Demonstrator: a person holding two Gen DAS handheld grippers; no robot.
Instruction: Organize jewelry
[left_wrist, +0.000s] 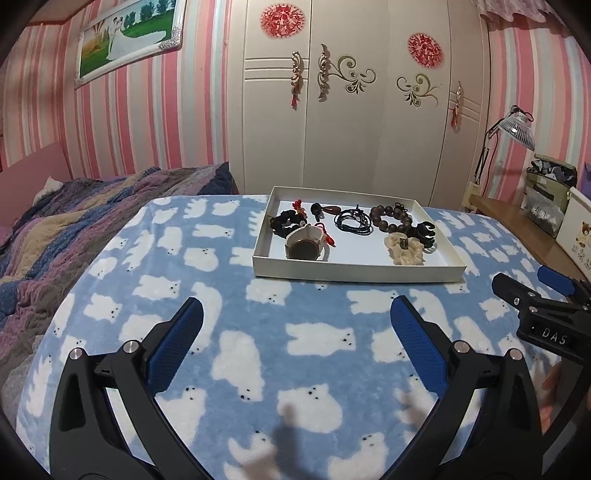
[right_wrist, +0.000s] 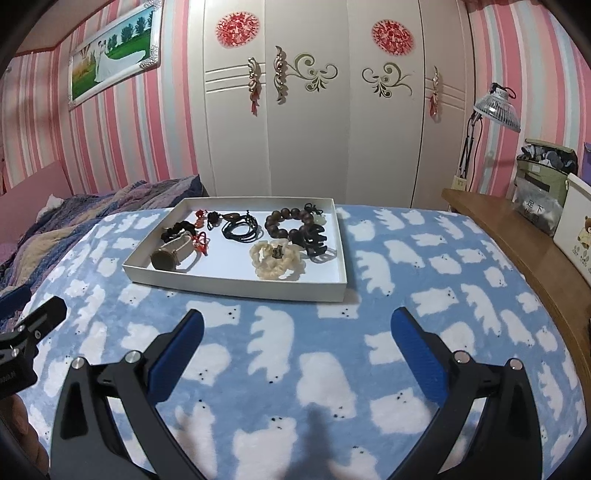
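A shallow white tray (left_wrist: 354, 274) (right_wrist: 236, 290) lies on a blue blanket with white bears. In it lie a watch with a beige strap (left_wrist: 304, 246) (right_wrist: 173, 254), a dark wooden bead bracelet (left_wrist: 390, 218) (right_wrist: 291, 221), a coiled black cord (left_wrist: 353, 221) (right_wrist: 240, 228), a cream carved bracelet (left_wrist: 404, 250) (right_wrist: 277, 260), black pieces and red-tasselled pieces. My left gripper (left_wrist: 297, 317) is open and empty, short of the tray's near wall. My right gripper (right_wrist: 297, 326) is open and empty, likewise short of the tray. Each shows at the edge of the other's view.
A striped quilt (left_wrist: 74, 229) lies on the left. A wooden ledge (right_wrist: 517, 236) runs along the right with a bag, a white box and a lamp (right_wrist: 496, 107). A white wardrobe (left_wrist: 347, 110) stands behind. The blanket (right_wrist: 424, 295) spreads around the tray.
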